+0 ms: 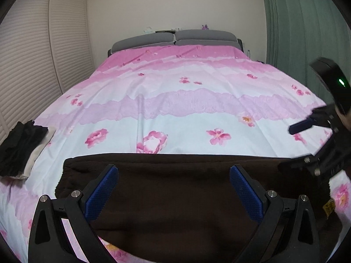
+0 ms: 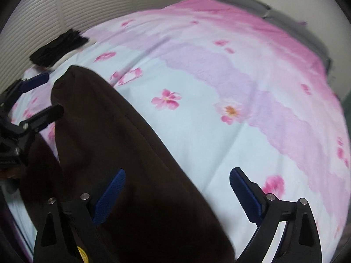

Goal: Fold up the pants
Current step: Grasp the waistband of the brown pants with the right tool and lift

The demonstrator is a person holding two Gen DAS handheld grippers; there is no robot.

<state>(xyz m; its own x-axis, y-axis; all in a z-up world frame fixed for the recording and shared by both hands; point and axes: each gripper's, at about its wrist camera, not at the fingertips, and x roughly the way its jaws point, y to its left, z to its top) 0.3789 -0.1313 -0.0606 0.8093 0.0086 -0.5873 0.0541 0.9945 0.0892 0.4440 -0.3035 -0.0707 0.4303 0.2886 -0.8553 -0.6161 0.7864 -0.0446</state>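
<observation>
Dark brown pants (image 1: 175, 197) lie flat across the near end of a bed with a pink floral cover (image 1: 175, 109). My left gripper (image 1: 173, 175) is open above the pants, one blue pad on each side. My right gripper (image 2: 177, 179) is open, its left finger over the pants (image 2: 122, 153) and its right finger over the bed cover (image 2: 219, 87). The right gripper also shows at the right edge of the left wrist view (image 1: 307, 144), open. The left gripper shows at the left edge of the right wrist view (image 2: 50, 94), open.
A folded black and white stack of clothes (image 1: 19, 149) lies at the bed's left edge; it also shows in the right wrist view (image 2: 57, 48). Grey pillows (image 1: 175, 39) are at the head. White slatted doors (image 1: 33, 65) stand left, a green curtain (image 1: 296, 32) right.
</observation>
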